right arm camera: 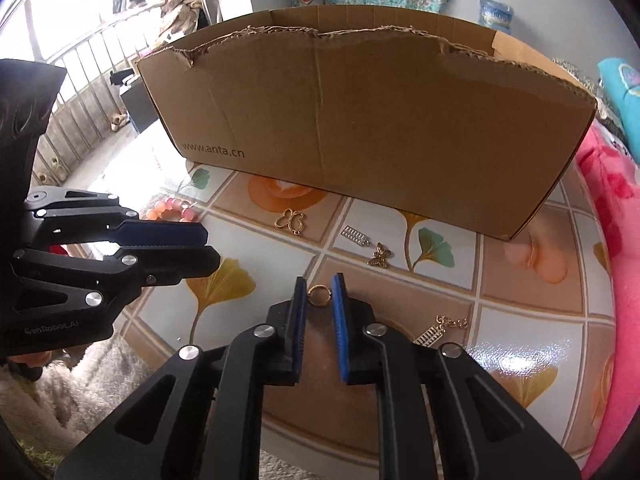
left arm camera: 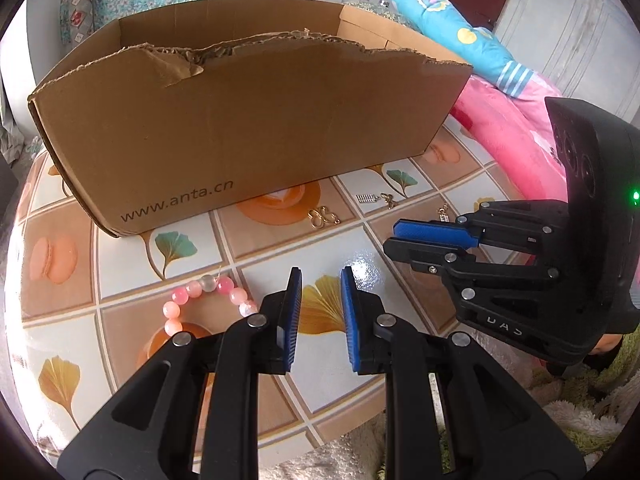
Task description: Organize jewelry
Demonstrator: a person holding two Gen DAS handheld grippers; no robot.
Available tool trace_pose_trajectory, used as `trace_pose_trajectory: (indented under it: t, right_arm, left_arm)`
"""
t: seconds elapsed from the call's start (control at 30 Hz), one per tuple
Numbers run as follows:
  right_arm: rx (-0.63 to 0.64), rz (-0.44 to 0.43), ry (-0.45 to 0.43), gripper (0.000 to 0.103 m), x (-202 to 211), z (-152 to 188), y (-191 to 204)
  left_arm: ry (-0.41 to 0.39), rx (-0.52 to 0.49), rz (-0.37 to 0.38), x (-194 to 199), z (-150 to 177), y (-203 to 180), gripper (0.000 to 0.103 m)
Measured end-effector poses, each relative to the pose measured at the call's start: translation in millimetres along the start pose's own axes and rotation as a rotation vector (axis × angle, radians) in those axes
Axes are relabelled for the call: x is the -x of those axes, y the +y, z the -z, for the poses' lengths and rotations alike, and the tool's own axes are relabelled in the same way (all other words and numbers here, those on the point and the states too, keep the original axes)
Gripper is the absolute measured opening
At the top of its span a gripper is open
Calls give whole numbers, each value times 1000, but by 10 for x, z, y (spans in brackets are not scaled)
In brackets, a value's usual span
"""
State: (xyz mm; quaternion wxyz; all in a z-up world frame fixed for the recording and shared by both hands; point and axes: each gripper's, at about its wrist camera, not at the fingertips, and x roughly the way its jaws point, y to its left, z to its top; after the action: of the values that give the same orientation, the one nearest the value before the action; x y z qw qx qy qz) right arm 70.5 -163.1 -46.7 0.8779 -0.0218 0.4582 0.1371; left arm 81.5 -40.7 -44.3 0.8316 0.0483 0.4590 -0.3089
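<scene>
A gold ring [right arm camera: 319, 294] lies on the tiled table [right arm camera: 520, 280] between the fingertips of my right gripper [right arm camera: 320, 280]. The blue pads stand close on either side of the ring, with a sliver of gap. My left gripper [left arm camera: 320, 276] hovers open over a yellow leaf tile with nothing between its pads. A pink bead bracelet [left arm camera: 200, 300] lies just left of it. Near the cardboard box [left arm camera: 240, 140] lie a gold outline charm [right arm camera: 290, 222], a silver abacus charm [right arm camera: 355, 236] and a butterfly charm [right arm camera: 380, 258]. A chained charm [right arm camera: 440, 328] lies right of my right gripper.
The torn-rimmed box [right arm camera: 360, 120] stands open-topped across the back of the table. Pink and blue bedding [left arm camera: 512, 120] borders the right side. A fluffy blanket [left arm camera: 580, 420] lies below the near table edge. The two grippers are side by side, close together.
</scene>
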Motion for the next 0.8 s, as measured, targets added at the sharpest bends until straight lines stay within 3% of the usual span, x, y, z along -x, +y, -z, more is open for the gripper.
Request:
trace_pose_trajectory:
  t: [0.17,0.27,0.43,0.67,0.8]
  right_arm:
    - [-41,-20,0,12,15,24,-98]
    - [-65,-29,-1,12,34,45,-178]
    - [-83,-47,-5,12,57,85,-271]
    - [-106,-77,-10,12,79,120,-393]
    - [-114,-90,-12,12,79,130,-394]
  left_arm:
    - [-17,3,-15,-101,-84,-5,19]
    - [-38,-15,-27,-177,-163,-30,31]
    - [-36,-60,-24,-315,-276,-107,34]
    - [-35,-144,-72,-423,-306,-181,34]
    - [-28,-240,-116,-457,-288,-295,24]
